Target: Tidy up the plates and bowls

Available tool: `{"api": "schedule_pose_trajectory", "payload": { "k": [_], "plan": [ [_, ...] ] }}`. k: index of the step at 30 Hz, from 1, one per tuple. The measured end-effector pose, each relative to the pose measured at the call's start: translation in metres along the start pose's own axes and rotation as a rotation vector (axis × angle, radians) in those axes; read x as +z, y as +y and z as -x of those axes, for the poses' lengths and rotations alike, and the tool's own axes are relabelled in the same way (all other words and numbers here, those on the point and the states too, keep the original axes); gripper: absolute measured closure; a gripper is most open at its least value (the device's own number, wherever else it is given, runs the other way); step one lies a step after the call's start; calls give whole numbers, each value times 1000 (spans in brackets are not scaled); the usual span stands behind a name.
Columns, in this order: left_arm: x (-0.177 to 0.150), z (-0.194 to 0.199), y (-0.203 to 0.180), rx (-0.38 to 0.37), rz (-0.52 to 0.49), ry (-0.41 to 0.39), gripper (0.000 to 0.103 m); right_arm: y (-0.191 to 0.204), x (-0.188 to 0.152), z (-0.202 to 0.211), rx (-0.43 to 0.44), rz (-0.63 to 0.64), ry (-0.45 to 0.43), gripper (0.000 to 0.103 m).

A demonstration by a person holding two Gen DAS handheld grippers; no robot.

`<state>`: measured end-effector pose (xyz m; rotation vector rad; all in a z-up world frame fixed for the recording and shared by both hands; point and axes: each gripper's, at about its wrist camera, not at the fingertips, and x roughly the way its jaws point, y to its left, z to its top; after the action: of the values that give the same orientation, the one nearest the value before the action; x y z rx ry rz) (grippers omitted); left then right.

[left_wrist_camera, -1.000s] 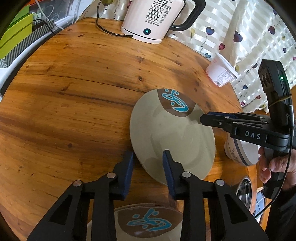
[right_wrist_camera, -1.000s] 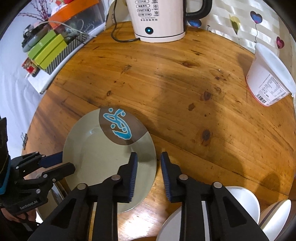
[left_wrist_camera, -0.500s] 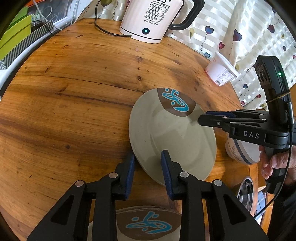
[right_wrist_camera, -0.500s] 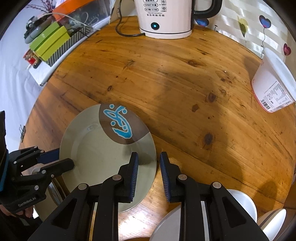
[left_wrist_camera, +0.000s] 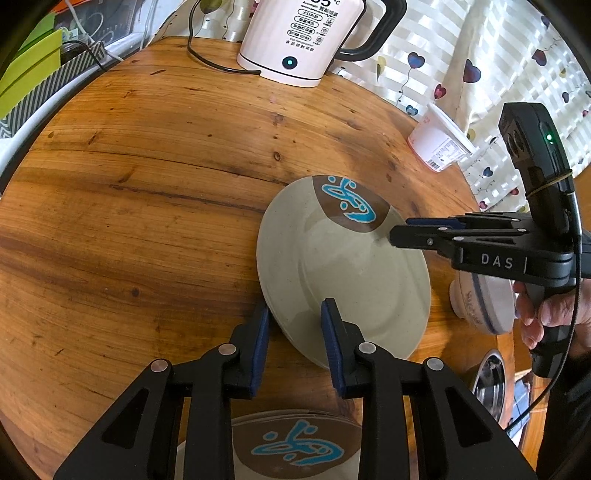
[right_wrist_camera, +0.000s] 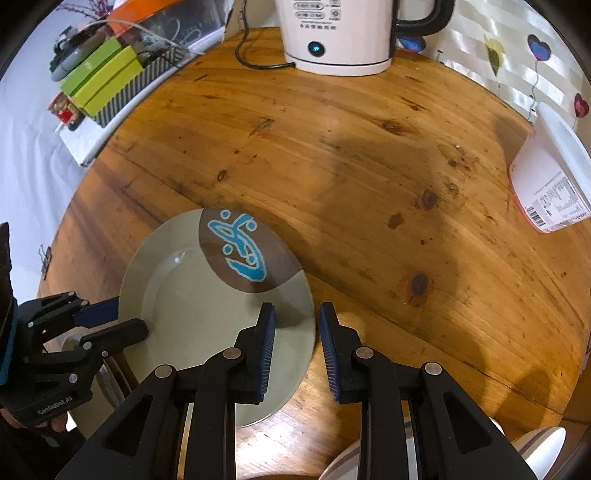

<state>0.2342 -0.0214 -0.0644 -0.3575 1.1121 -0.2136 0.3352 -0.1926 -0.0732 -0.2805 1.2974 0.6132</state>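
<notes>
Above the table, lifted and tilted: plate, between kettle and a second plate at the near edge. Left gripper clamped on the plate's near rim, one pad each side. Right gripper straddling the opposite rim, jaws narrowly apart; contact unclear. Bowl beyond the plate's right edge.

Two grey-green plates with blue marks, one on the round table and one below, two grippers, left and right, one kettle, one white tub, one striped bowl.
</notes>
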Motion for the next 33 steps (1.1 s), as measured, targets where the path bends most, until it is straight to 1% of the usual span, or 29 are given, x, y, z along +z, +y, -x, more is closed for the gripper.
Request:
{"api": "schedule_pose_trajectory", "payload": {
  "k": [7, 20, 28, 33],
  "plan": [
    [0, 4, 2, -3, 6, -7, 78, 2, 0, 2, -5, -9, -16, 80],
    [-1, 25, 3, -7, 14, -40, 79, 11, -5, 25, -3, 1, -49, 80],
    [-13, 47, 3, -2, 12, -60, 79, 30, -14, 40, -3, 14, -67, 80],
    [-28, 64, 6, 6, 16, -71, 79, 47, -26, 47, 4, 28, -72, 80]
  ]
}}
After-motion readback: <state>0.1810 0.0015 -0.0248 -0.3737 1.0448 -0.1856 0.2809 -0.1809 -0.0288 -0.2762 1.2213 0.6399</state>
